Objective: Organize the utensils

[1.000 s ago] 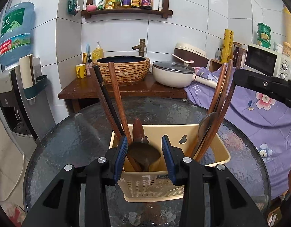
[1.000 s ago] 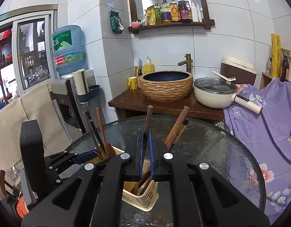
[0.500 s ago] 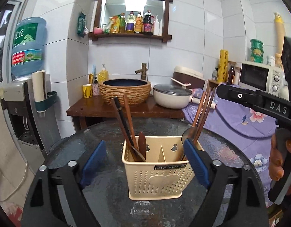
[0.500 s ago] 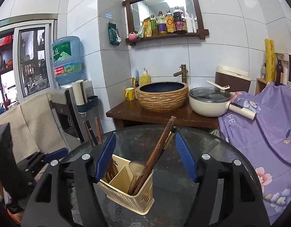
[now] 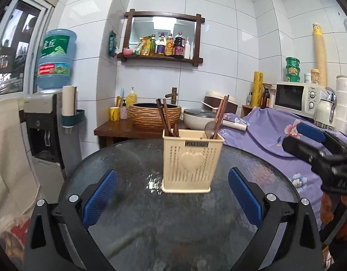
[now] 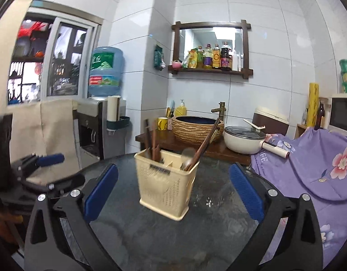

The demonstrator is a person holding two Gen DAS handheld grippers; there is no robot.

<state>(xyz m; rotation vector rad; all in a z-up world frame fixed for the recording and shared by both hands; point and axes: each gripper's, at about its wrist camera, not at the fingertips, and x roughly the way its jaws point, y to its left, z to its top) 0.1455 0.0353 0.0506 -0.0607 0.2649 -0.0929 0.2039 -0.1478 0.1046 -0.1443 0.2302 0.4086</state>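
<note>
Chopsticks (image 5: 163, 115) in caddy (image 5: 192, 161) look light, stiff, slick; I would pinch mid-shaft above its rim. Left gripper (image 5: 172, 195) and right gripper (image 6: 173, 193) jaws spread, empty.

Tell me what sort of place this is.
Most likely a small home kitchen corner: a microwave on the side, a lidded pot beside a basin with a tap, and sauce bottles on a wall shelf.

Woven basin (image 5: 154, 114), white pot (image 5: 199, 118), microwave (image 5: 294, 96), water jug (image 5: 56, 61).
</note>
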